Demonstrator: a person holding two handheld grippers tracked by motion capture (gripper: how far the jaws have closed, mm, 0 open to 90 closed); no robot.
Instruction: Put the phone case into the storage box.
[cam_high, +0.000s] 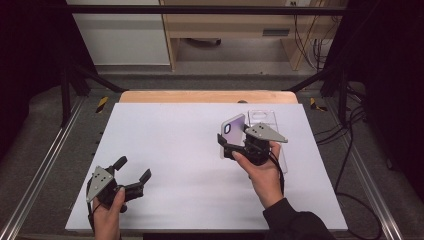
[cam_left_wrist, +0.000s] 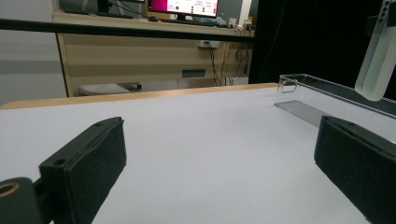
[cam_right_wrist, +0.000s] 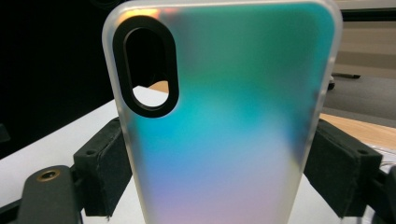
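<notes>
An iridescent frosted phone case (cam_high: 233, 131) with a black oval camera cutout stands upright in the air over the right half of the table. My right gripper (cam_high: 231, 145) is shut on its lower part. In the right gripper view both pads (cam_right_wrist: 105, 163) press on the sides of the case (cam_right_wrist: 224, 121). A clear phone case (cam_high: 263, 120) lies flat on the table just behind and to the right of that hand. My left gripper (cam_high: 133, 167) rests open near the front left. Its jaws stand wide apart (cam_left_wrist: 219, 163) with nothing between them; beyond them lies the clear case (cam_left_wrist: 303, 109), with the held case (cam_left_wrist: 378, 56) above it.
A white sheet (cam_high: 175, 150) covers the table, and a wooden edge (cam_high: 200, 96) shows at the back. Black frame bars (cam_high: 75, 75) rise at both back corners. Cables (cam_high: 350, 150) run along the floor on the right.
</notes>
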